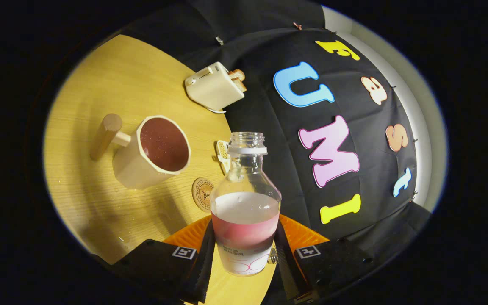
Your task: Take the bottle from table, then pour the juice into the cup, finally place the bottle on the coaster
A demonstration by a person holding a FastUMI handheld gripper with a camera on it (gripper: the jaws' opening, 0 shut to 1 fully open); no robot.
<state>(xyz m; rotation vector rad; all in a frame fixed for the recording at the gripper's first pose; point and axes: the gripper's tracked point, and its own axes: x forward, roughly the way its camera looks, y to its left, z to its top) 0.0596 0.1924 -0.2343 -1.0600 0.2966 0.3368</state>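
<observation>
The bottle (pixel 245 203) sits between the two fingers of the gripper (pixel 244 250), which are clamped on its lower body from both sides. It is clear, with a rounded shoulder and a short threaded neck, its mouth open with no cap and a white ring under the thread. Pink juice fills roughly the lower half, and a white label wraps the base. Beyond the fingers, off to one side, one cup (pixel 153 152) stands on the table (pixel 100 84): cream-coloured, with faceted sides and a wooden peg handle, and dark reddish juice inside up to near the rim. One round coaster (pixel 203 194), brown with a stamped emblem, lies flat between the cup and the bottle, partly hidden behind the bottle's shoulder. Farther off, one cream toaster (pixel 214 87) with toast in its slots stands near the table's far edge. A small pale object (pixel 223 154) with yellow beads lies just behind the bottle's neck; what it is I cannot tell. The table is light yellow wood with visible grain, and a few droplets glint on it near the cup. Black cloth (pixel 269 55) hangs behind it, with a pale wall (pixel 422 110) past the cloth.
</observation>
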